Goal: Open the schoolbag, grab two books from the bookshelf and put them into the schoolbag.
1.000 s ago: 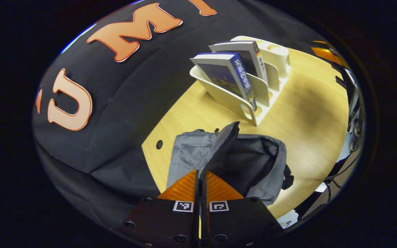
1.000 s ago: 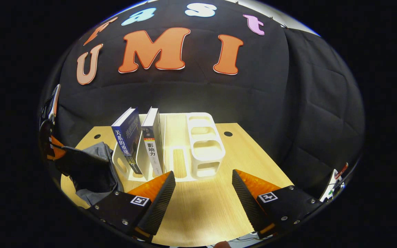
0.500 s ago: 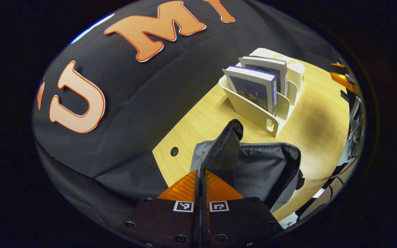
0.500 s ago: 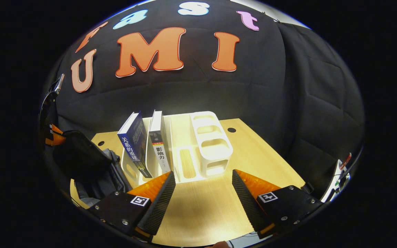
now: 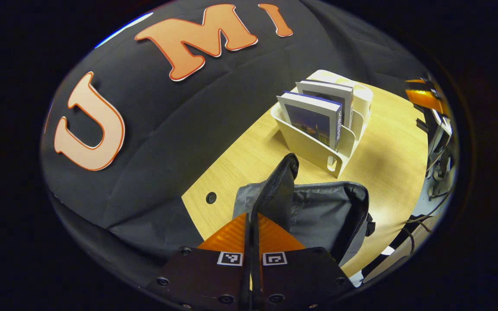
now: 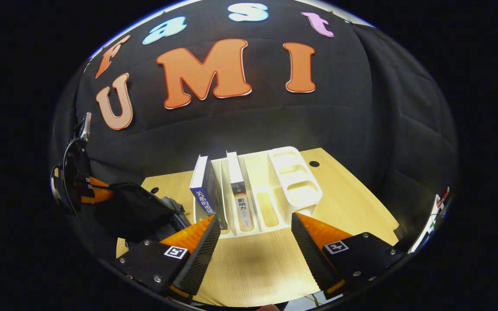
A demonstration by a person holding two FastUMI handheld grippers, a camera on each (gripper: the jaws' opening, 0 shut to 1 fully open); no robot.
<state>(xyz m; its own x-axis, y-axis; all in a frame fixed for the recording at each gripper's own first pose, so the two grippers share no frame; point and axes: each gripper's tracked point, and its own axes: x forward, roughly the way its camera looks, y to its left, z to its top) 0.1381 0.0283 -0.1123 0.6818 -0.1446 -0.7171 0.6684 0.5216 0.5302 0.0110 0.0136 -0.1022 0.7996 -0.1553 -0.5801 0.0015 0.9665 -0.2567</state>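
Observation:
The grey schoolbag [image 5: 327,211] lies open on the wooden table, its dark flap [image 5: 280,190] lifted. My left gripper [image 5: 252,216] is shut on the flap's zipper edge. In the right gripper view the bag [image 6: 141,211] sits at the left, with the left gripper [image 6: 89,194] holding its flap up. A white bookshelf [image 5: 309,149] stands beyond the bag and holds a blue book [image 5: 314,119] and a second book [image 5: 331,93], both upright. My right gripper [image 6: 255,217] hangs open just before the bookshelf [image 6: 294,185], facing the blue book [image 6: 205,192] and the second book [image 6: 237,190].
The table [image 6: 253,263] has bare wood between my right gripper and the shelf. Small round holes [image 5: 210,198] mark the tabletop near the cloth wall. The shelf's right compartments [image 6: 296,175] hold nothing. Cables hang past the table's edge [image 5: 430,194].
The right gripper has swung left, bringing the two books in front of its open fingers. The left gripper has kept its hold and lifted the flap a little higher.

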